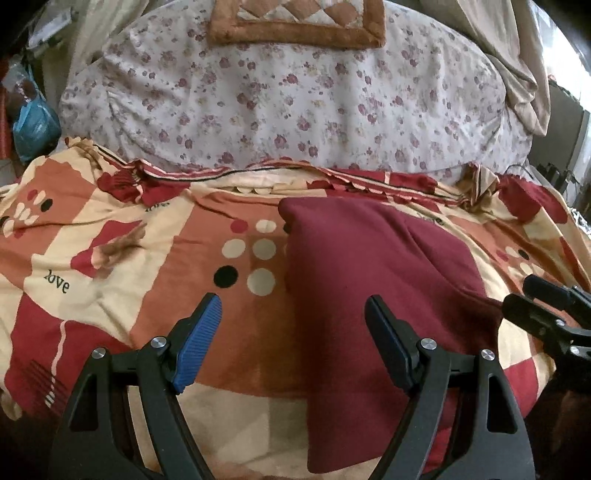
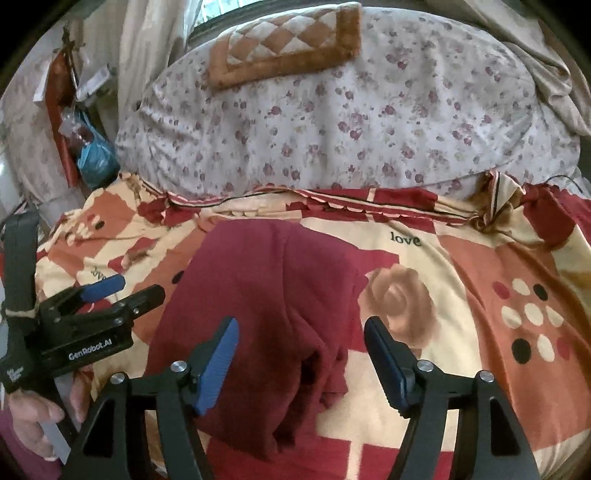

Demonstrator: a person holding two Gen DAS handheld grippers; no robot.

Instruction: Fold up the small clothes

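Note:
A dark red garment (image 1: 369, 280) lies folded in a long strip on the patterned bedspread (image 1: 129, 266). In the left wrist view my left gripper (image 1: 293, 314) hangs open above the garment's left edge, nothing between its fingers. My right gripper (image 1: 532, 295) shows at the right edge of that view, beside the garment. In the right wrist view the garment (image 2: 258, 295) runs down the middle, with a fold bulging near its lower part. My right gripper (image 2: 301, 336) stands open over that fold, empty. The left gripper (image 2: 122, 288) appears at the left, open, held by a hand (image 2: 33, 424).
A floral quilt (image 1: 288, 103) is piled behind the bedspread, with a brown checked cushion (image 1: 295, 26) on top. A blue bag (image 1: 35, 123) and clutter sit off the bed's left side. Beige cloth (image 1: 517, 62) hangs at the far right.

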